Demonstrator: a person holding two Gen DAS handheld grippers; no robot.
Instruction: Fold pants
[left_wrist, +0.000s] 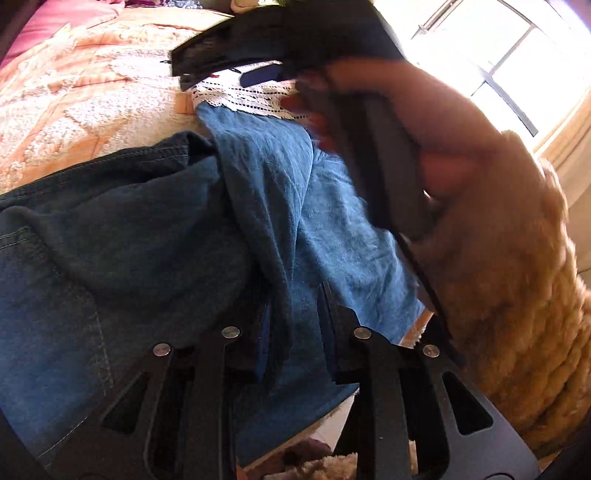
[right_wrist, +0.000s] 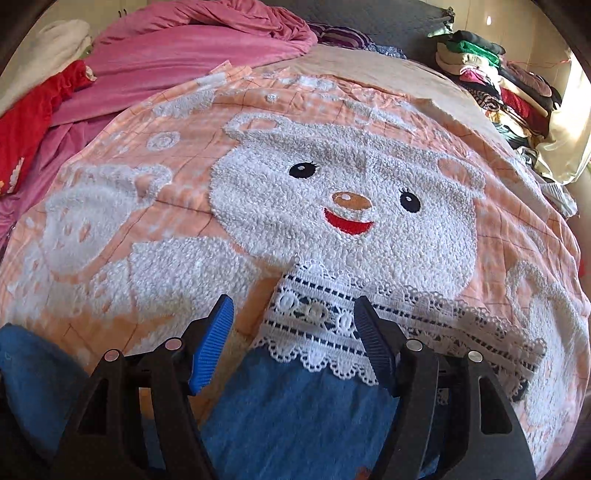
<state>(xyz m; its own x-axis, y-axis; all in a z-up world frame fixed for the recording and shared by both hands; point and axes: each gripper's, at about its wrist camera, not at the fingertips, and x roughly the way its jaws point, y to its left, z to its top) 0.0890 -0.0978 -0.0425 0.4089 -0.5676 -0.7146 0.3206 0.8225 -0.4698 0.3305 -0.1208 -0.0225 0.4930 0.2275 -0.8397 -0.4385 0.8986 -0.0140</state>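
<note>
Blue denim pants (left_wrist: 140, 240) lie crumpled on the bed, and their white lace hem (left_wrist: 251, 99) points away from me. My left gripper (left_wrist: 291, 328) sits low in the left wrist view, shut on a raised fold of the denim that runs down between its fingers. In the right wrist view my right gripper (right_wrist: 291, 339) is open, with its blue pads (right_wrist: 212, 343) standing wide on either side of the lace hem (right_wrist: 332, 321) and the pant leg (right_wrist: 295, 413). The same right gripper (left_wrist: 207, 74) appears blurred at the top of the left wrist view, held by a hand (left_wrist: 424, 122) in a fuzzy tan sleeve.
A peach blanket (right_wrist: 184, 155) with a white bear face covers the bed. A pink blanket (right_wrist: 177, 48) and a red garment (right_wrist: 29, 122) lie at the far left. Stacked clothes (right_wrist: 491, 81) stand at the far right. A bright window (left_wrist: 517, 55) is on the right.
</note>
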